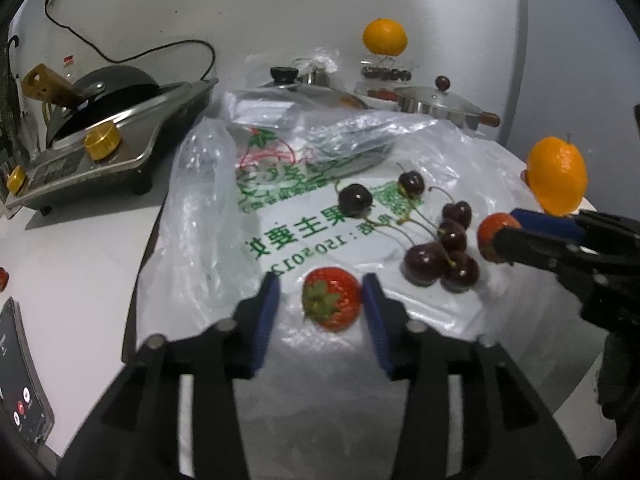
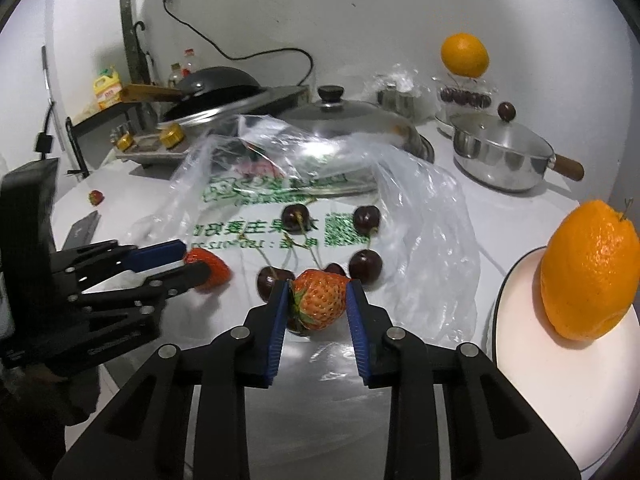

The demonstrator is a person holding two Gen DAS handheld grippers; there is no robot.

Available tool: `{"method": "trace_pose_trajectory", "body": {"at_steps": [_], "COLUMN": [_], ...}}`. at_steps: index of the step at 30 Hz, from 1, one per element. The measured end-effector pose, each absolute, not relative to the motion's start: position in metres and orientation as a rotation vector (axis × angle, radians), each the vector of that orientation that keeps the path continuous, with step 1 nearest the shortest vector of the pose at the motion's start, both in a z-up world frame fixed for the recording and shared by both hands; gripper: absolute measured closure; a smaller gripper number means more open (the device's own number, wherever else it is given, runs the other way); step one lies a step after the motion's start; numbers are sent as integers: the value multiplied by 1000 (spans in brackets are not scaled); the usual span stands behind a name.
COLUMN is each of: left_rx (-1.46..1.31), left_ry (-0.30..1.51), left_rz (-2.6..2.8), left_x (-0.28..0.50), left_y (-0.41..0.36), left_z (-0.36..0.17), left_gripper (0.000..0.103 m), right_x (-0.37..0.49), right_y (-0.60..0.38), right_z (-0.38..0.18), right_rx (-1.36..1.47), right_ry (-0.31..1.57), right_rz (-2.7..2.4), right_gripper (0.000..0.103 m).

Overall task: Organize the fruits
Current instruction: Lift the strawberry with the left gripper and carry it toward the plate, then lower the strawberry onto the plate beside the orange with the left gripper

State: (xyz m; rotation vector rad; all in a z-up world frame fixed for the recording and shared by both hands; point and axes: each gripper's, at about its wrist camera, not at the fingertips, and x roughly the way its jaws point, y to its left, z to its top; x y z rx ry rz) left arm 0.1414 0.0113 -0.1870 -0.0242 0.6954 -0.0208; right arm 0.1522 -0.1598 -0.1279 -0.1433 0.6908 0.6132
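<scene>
Crinkled clear plastic bag (image 1: pixel 208 216), glossy cherries (image 1: pixel 440 248), shiny steel pot (image 2: pixel 500 156)

The right gripper (image 1: pixel 505 236) is covering the right half of one strawberry (image 1: pixel 490 236) in the left wrist view, and its body is running off the right edge. In the right wrist view that strawberry (image 2: pixel 320 299) is hiding part of the cherries (image 2: pixel 276 280) behind it. A white plate (image 2: pixel 520 280) at the tabletop's right edge is being cut off by the picture's rim. The plastic bag (image 2: pixel 420 216) is veiling the big pan lid (image 2: pixel 344 120). A phone (image 1: pixel 16 364) at the left edge is showing only partly, its screen too small to read.
</scene>
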Motion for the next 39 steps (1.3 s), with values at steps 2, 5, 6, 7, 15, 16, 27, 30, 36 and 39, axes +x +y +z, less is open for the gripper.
{"method": "trace_pose_trajectory", "body": {"at_steps": [2,5,6,7,15,16,27,30,36,39], "left_rx": [-23,-4,-2,4,1,-1,-24,-23,-19,-19], "left_ry": [707,720,724,730,737,737,694,680,642,626], "left_rz": [-19,-35,-39,-44,-53,-53,-62,-64,-76,-79], "left_x": [144,148,148,149,150,149,136,133,125,122], "left_y": [11,7,6,5,4,4,4,3,-4,-8], "left_z": [-189,-191,-192,-193,-195,-194,-178,-171,-155,-148], "left_gripper": [52,52,52,52,68,68,68,68,68,68], "right_x": [150,150,150,150,147,147,146,145,140,138], "right_y": [-158,-159,-160,-161,-166,-167,-173,-175,-180,-184], "right_z": [-126,-127,-127,-128,-124,-123,-113,-109,-101,-97], "right_rx": [-145,-140,-136,-133,-132,-132,-139,-142,-145,-147], "right_ry": [684,682,684,685,663,661,633,620,599,590], "right_rz": [620,627,627,631,639,638,622,619,608,602], "right_gripper": [72,72,72,72,72,72,72,72,72,72]}}
